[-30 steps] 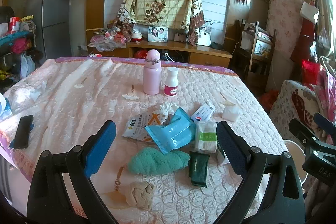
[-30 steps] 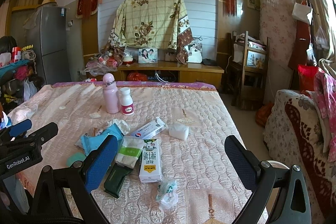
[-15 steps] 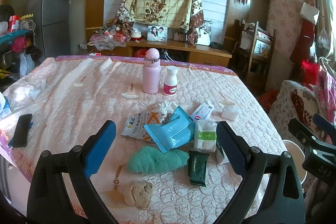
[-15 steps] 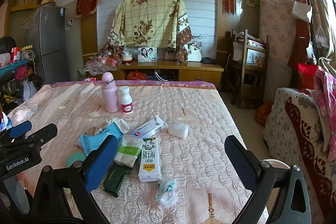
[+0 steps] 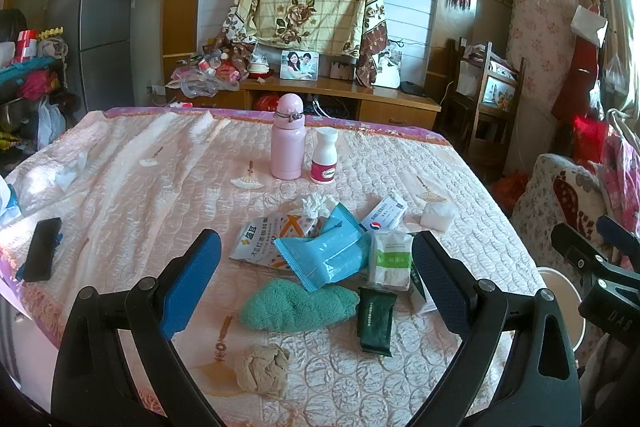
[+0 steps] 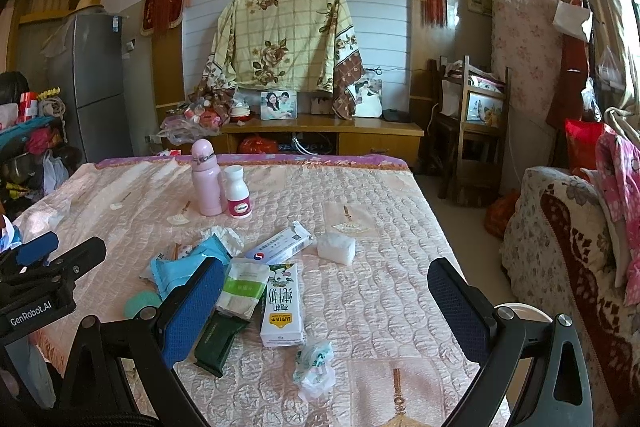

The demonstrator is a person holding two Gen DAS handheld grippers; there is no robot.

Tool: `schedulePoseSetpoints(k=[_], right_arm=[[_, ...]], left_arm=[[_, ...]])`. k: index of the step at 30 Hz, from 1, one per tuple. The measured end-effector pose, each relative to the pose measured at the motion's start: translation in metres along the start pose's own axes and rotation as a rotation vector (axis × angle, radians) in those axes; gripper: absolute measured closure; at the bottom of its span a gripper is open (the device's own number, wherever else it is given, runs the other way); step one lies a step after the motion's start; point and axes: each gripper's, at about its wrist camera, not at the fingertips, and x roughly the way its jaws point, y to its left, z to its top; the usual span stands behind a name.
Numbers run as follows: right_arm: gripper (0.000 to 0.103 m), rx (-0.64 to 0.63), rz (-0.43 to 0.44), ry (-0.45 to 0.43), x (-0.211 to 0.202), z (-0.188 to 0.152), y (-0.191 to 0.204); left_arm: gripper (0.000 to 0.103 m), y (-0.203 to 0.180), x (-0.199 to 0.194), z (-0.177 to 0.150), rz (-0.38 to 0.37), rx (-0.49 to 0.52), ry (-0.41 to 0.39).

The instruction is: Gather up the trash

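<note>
Trash lies in a heap on the pink quilted bed [image 5: 120,187]: a blue wrapper [image 5: 324,251], a snack bag [image 5: 260,239], a green-and-white packet [image 5: 392,259], a dark green packet [image 5: 376,319], a crumpled beige wad [image 5: 262,373] and a teal cloth [image 5: 296,305]. The right wrist view adds a milk carton [image 6: 282,307], a white box [image 6: 280,247] and a crumpled wrapper [image 6: 314,367]. My left gripper [image 5: 316,283] is open above the heap. My right gripper [image 6: 326,311] is open over the carton. Both are empty.
A pink flask [image 5: 288,143] and a white pill bottle [image 5: 325,157] stand behind the heap. A black phone [image 5: 40,247] lies at the bed's left edge. A white bin [image 5: 560,287] stands on the floor to the right, next to a sofa [image 6: 568,247].
Both grippers have drifted only slightly; the views are almost the same. Nothing on the bed has moved.
</note>
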Motion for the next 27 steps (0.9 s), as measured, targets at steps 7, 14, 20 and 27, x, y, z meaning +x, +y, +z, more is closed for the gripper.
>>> schedulePoseSetpoints(k=[7,14,20,27], right_arm=[[0.002,0.0,-0.002,0.005,0.0023,0.0017,-0.0023],[0.002,0.002,-0.002,0.01,0.0028,0.0002,-0.002],[0.002,0.003,-0.002,0.014,0.0039,0.0026,-0.0024],[0.002,0.006,-0.002,0.02,0.005,0.0014,-0.0044]], left_arm=[[0.007,0.0005,-0.0003,-0.0004,-0.002,-0.003,0.001],[0.007,0.0015,-0.0005,0.0,-0.001,-0.002,0.0],[0.007,0.001,-0.0004,-0.0002,-0.001,0.0,0.001],[0.007,-0.002,-0.0005,-0.004,-0.003,0.001,0.006]])
